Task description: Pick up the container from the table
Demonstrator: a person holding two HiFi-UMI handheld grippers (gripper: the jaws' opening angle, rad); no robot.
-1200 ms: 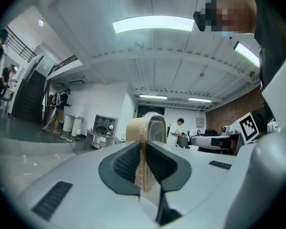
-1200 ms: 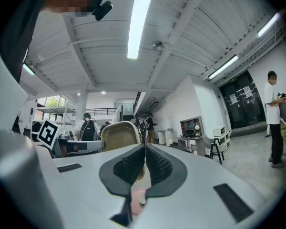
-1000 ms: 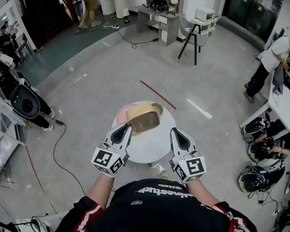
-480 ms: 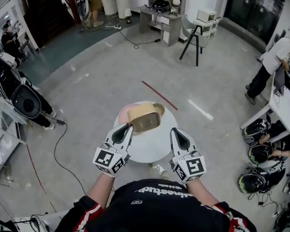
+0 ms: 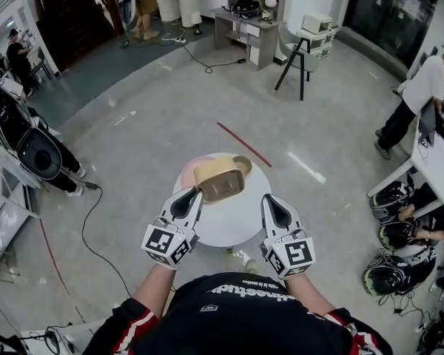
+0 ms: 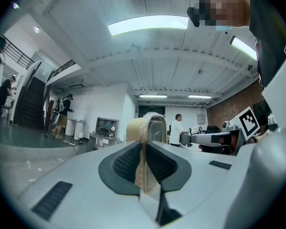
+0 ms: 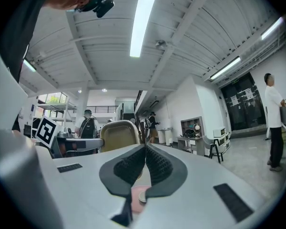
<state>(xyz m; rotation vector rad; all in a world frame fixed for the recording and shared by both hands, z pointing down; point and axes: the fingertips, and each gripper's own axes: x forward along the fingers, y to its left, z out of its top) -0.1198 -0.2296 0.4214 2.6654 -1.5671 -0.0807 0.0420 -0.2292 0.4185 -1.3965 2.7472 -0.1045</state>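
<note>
Left gripper point(image 5: 196, 192) clamped on the tan container point(image 5: 222, 180); right gripper point(image 5: 272, 202) closed on nothing.
The left gripper's 2 jaws stand narrow, pinching the container's near-left rim between their pads and holding it tilted over the far half of the round white table point(image 5: 237, 228). A pink disc point(image 5: 191, 163) shows at the table's far-left edge behind it. To the right, the other gripper hovers over the table's near-right part, its 2 jaws pressed together, apart from the container.
</note>
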